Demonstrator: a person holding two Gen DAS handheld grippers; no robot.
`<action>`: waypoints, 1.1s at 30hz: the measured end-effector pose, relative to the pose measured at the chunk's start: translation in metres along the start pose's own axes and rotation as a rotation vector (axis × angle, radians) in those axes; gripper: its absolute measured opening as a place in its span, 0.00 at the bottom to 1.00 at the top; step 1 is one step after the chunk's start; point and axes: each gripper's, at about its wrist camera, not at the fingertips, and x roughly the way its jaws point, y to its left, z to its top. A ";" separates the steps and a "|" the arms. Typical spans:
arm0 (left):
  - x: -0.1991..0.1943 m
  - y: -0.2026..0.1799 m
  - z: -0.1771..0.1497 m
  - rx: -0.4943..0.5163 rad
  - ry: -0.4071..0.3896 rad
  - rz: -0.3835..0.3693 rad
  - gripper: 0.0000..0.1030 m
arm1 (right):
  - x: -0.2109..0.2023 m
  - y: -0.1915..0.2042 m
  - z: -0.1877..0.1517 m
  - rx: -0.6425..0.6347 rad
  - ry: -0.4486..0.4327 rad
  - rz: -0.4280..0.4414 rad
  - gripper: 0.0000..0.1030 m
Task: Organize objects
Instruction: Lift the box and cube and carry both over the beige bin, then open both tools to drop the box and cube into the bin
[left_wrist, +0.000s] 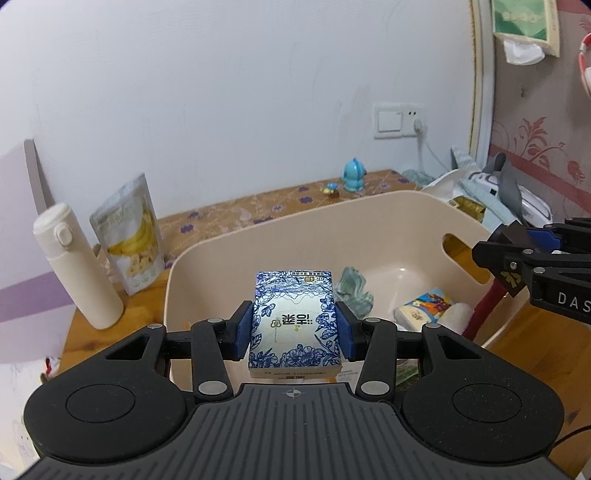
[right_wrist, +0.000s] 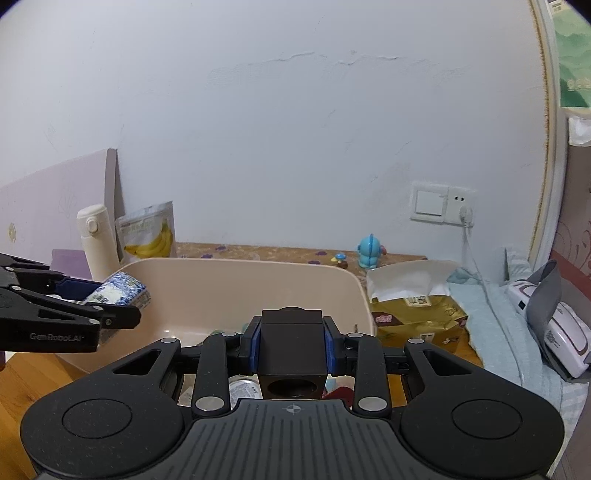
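My left gripper (left_wrist: 294, 326) is shut on a blue-and-white floral tissue pack (left_wrist: 294, 325) and holds it above the near rim of a beige plastic bin (left_wrist: 384, 218). The pack (right_wrist: 118, 291) and the left gripper (right_wrist: 110, 306) also show in the right wrist view, over the bin's left rim (right_wrist: 240, 264). My right gripper (right_wrist: 291, 341) is shut on a dark brown cube with a round hole (right_wrist: 291, 347), above the bin's near side. The right gripper (left_wrist: 495, 254) enters the left wrist view by the bin's handle slot.
Inside the bin lie a small colourful tissue pack (left_wrist: 424, 306), a green crumpled item (left_wrist: 354, 288) and a white fluffy thing (left_wrist: 458, 314). A white flask (left_wrist: 77, 266) and a banana chip bag (left_wrist: 129, 236) stand left. A gold tissue pack (right_wrist: 417, 310), blue toy (right_wrist: 369, 251) and wall stand behind.
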 end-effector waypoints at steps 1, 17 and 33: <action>0.003 0.000 0.000 -0.002 0.010 0.000 0.46 | 0.002 0.000 0.000 0.001 0.005 0.004 0.30; 0.045 0.002 -0.003 -0.017 0.156 -0.012 0.46 | 0.041 0.008 -0.003 -0.044 0.106 0.050 0.30; 0.060 0.008 -0.005 -0.072 0.264 -0.060 0.62 | 0.067 0.008 -0.011 -0.040 0.221 0.080 0.42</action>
